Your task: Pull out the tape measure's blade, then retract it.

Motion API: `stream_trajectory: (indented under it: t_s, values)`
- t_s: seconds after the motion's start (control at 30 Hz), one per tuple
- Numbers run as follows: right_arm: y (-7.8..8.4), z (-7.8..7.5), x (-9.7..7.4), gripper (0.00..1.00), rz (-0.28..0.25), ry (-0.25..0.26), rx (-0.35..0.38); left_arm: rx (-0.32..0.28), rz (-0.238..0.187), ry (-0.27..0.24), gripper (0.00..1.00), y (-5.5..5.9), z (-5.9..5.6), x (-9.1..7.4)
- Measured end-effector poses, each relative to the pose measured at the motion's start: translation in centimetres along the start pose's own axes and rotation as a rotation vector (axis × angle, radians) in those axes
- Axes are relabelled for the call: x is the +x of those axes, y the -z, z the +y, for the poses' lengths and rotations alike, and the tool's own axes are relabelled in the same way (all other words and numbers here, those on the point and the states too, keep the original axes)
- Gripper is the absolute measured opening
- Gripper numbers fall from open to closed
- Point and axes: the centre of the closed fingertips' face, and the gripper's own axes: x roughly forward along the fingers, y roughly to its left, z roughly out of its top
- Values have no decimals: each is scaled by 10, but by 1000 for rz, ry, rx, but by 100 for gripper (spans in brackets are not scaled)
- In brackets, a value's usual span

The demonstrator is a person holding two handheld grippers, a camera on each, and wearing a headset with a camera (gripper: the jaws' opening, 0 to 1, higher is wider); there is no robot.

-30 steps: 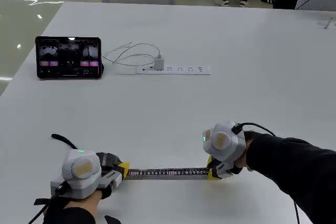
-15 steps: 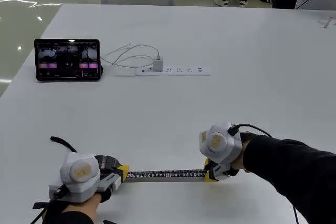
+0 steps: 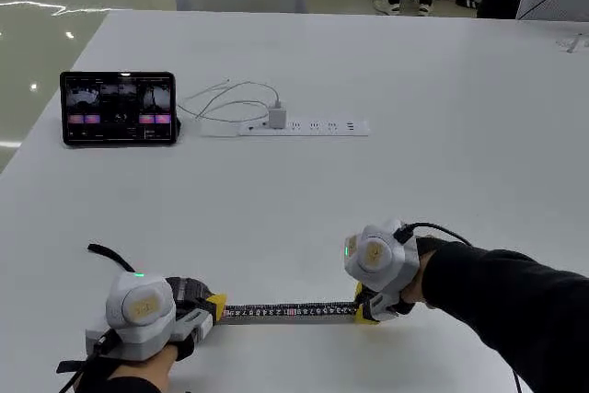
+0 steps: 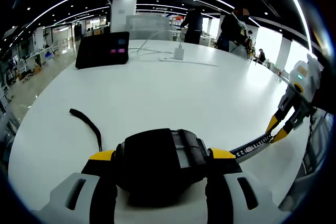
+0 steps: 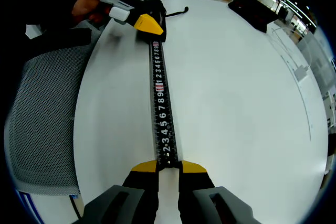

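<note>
Between the yellow-tipped jaws of your left gripper (image 4: pixel 163 155) sits the black tape measure case (image 4: pixel 160 167), clamped from both sides and resting on the white table (image 4: pixel 157 87). Your right gripper (image 5: pixel 168 167) has its jaws pinched together on the tip of the blade (image 5: pixel 159 93). From those jaws the blade runs straight ahead, flat on the table, to the case at its far end.

The stretch of blade between your two grippers is shorter than it was a second ago. Your right gripper has come in toward the left one, while the case has hardly shifted. That suggests the pull-out is done and you are now feeding the blade back. A good length is still out, so the retraction looks only just begun.

Beyond your jaws, the tablet (image 3: pixel 118 108) and the power strip (image 3: pixel 304 125) sit slightly lower in the head view than before. That is your head tipping; they lie where they were.

Keep the tip in line with the case as you close the gap, or the blade may kink or snap in.
</note>
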Motion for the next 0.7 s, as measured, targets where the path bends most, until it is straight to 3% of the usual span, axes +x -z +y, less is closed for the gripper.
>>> stream_trajectory:
  t_s: [0.7]
  values:
    - [-10, 1, 3, 9, -3, 6, 1, -5, 1, -1, 64, 0, 0, 1]
